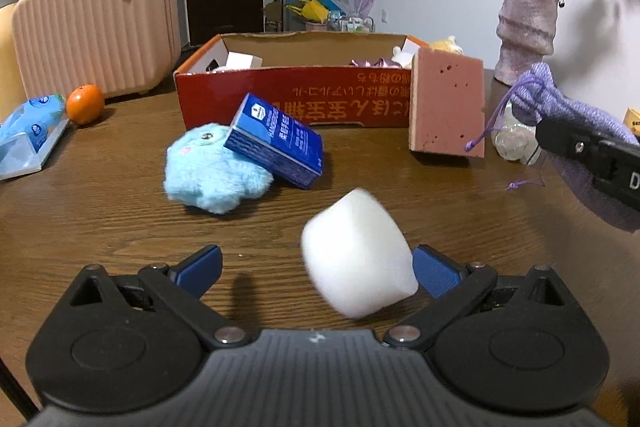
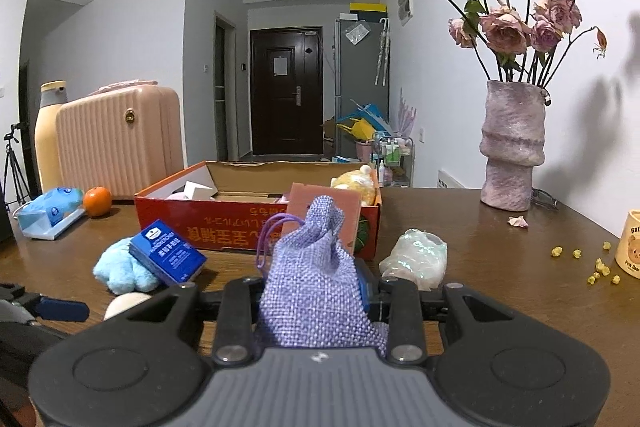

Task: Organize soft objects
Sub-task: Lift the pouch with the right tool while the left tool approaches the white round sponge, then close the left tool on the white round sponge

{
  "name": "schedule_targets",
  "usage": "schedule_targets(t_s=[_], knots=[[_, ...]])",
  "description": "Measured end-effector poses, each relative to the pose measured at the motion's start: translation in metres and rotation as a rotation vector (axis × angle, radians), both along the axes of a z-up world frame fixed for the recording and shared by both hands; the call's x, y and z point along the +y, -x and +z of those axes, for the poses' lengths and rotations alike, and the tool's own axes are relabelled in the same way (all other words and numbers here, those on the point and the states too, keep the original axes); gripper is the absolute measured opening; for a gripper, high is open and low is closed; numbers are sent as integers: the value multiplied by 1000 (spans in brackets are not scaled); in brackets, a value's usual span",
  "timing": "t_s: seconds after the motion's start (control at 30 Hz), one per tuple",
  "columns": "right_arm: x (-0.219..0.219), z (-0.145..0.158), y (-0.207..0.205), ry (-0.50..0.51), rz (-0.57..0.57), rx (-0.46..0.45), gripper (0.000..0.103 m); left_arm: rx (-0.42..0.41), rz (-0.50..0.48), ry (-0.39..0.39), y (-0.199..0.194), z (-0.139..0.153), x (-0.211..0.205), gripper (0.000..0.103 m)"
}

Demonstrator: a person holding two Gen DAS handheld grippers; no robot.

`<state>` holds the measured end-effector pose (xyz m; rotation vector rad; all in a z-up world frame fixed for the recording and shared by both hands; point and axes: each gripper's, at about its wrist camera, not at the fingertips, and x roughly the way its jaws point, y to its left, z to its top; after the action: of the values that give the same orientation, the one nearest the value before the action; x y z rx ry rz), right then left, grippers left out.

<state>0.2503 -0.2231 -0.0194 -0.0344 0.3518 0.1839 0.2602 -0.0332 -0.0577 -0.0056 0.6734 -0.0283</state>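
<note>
Between the spread fingers of the left gripper (image 1: 316, 269) lies a white foam block (image 1: 357, 253) on the wooden table (image 1: 100, 219), touching the right pad only. Behind it a blue plush toy (image 1: 208, 173) supports a tilted blue box (image 1: 276, 141). Right gripper (image 2: 316, 301) is pinching a purple woven pouch (image 2: 316, 283), in front of the red cardboard box (image 2: 224, 223); a pink sponge (image 1: 446, 103) leans against this box

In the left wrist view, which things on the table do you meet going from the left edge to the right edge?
Blue tissue pack → orange → light blue plush toy → dark blue box → white foam block → pink sponge block → purple drawstring pouch.
</note>
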Motion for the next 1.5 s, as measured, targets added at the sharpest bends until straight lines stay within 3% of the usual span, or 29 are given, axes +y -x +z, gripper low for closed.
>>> schedule_targets(t_s=[0.27,0.63,0.77,0.9,1.23,1.33,1.37,1.5], knots=[[2,-3,-1,10,2,9,32,48,41,41,-8,-5,11,103],[3,-4,-2,19,1,15,32,5,42,40,-8,0,12,102],[3,-5,-2,24,-1,18,32,-13,27,54,-6,3,13,97],[3,-5,-2,23,1,18,32,-4,15,66,-7,2,13,86],[4,-7,-4,29,0,24,32,-50,-24,60,-15,5,9,81],[5,-8,-5,36,-1,31,32,-55,-70,73,-24,5,6,72],[5,-9,-5,38,-2,33,32,-51,-90,78,-28,5,4,64],[7,-12,-8,49,-7,44,32,-10,-166,113,-42,0,-1,13]])
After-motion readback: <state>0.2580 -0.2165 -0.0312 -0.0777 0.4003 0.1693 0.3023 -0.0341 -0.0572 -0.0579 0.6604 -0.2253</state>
